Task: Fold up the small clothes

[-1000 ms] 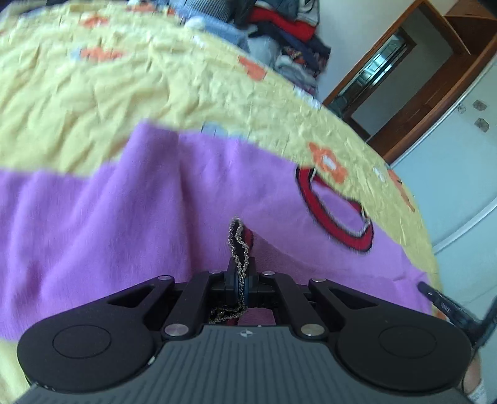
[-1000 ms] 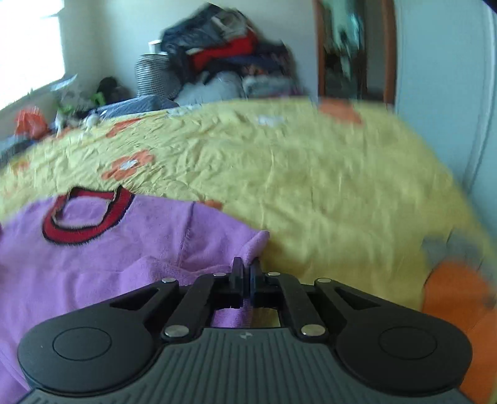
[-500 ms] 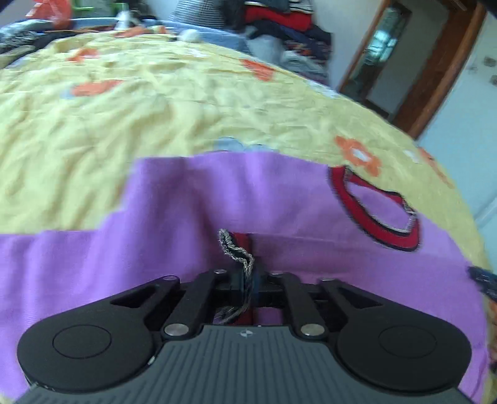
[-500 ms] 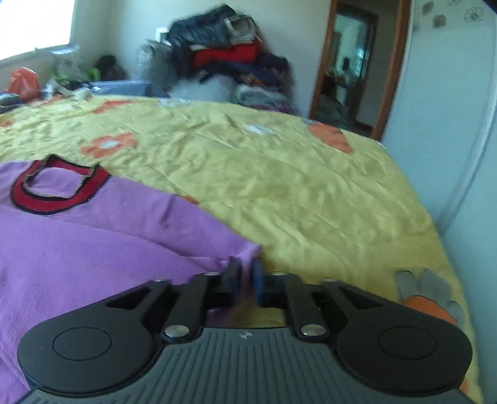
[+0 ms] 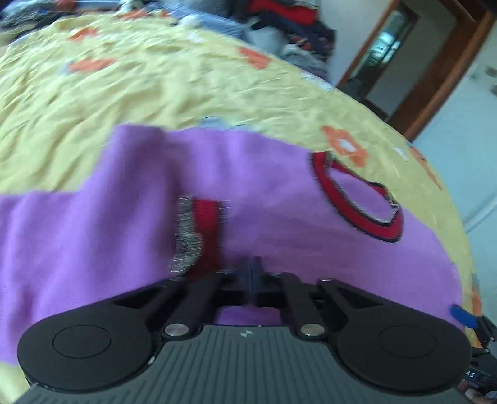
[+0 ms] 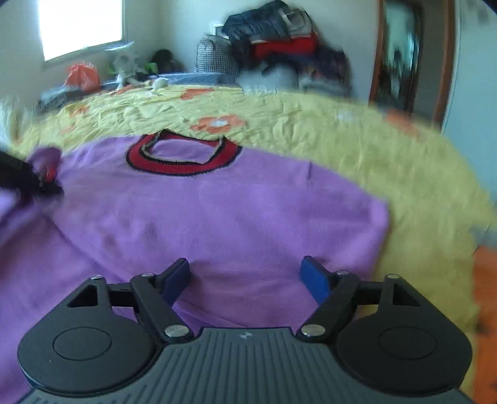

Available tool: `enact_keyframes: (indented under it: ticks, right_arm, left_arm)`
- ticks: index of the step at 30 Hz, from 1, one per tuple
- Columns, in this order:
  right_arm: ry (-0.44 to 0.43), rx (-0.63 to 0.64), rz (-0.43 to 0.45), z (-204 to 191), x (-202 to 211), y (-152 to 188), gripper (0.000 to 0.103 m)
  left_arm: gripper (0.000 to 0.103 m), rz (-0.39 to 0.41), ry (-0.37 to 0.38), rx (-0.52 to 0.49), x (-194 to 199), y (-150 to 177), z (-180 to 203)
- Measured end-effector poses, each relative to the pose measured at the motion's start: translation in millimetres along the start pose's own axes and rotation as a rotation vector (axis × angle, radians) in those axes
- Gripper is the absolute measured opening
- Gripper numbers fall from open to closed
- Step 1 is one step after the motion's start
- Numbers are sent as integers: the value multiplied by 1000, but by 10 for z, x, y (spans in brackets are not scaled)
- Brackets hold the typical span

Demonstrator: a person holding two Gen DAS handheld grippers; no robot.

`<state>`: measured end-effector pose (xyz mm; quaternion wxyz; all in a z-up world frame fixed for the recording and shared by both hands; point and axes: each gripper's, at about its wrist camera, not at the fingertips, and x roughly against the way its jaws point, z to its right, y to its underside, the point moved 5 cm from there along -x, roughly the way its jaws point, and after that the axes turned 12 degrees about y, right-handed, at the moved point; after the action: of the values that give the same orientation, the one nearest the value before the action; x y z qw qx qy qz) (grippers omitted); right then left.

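A purple sweater (image 5: 124, 217) with a red collar (image 5: 357, 199) lies flat on the yellow bedspread (image 5: 155, 77). Its red cuff (image 5: 206, 223), trimmed in grey, rests folded onto the body just left of my left gripper (image 5: 252, 267). That gripper's jaws are closing, almost together, and I see nothing between them. In the right wrist view my right gripper (image 6: 248, 273) hovers low over the sweater (image 6: 217, 211) below the collar (image 6: 183, 155). Its jaws are opening wide and hold nothing. The left gripper (image 6: 46, 186) shows at the left by the folded sleeve.
A pile of clothes (image 6: 279, 46) is stacked against the far wall, with a wooden door frame (image 6: 379, 62) to its right. A window (image 6: 80, 28) and an orange bag (image 6: 82, 74) are at the far left. The bedspread (image 6: 341, 130) stretches bare to the sweater's right.
The cuff, earlier pinched in my left gripper, now lies beside its fingers. My right gripper, earlier shut on the sweater's edge, has opened wide and moved left over the body.
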<state>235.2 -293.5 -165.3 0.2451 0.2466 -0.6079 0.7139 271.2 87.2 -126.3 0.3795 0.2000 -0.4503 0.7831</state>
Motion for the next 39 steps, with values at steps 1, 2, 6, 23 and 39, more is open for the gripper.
enact_keyframes:
  ticks: [1,2,6,23,39]
  right_arm:
    - [8,-31,-33,62,-21,3,103]
    - [-14,-54,-50,102,-10,2,103]
    - [-52,-123,-20,144,217,-31,103]
    - [-139,45,54,-929,876,67,103]
    - [-92,93,-41,-1424,878,196,103]
  left_arm:
    - [11,15,9,48,134,26,-115]
    - [11,42,19,68,304,60,-219]
    - [78,349,74,164,1299,220,-775]
    - [101,610,180,647,2322,386,-2761]
    - [2,633,61,604,2533,214,-3060]
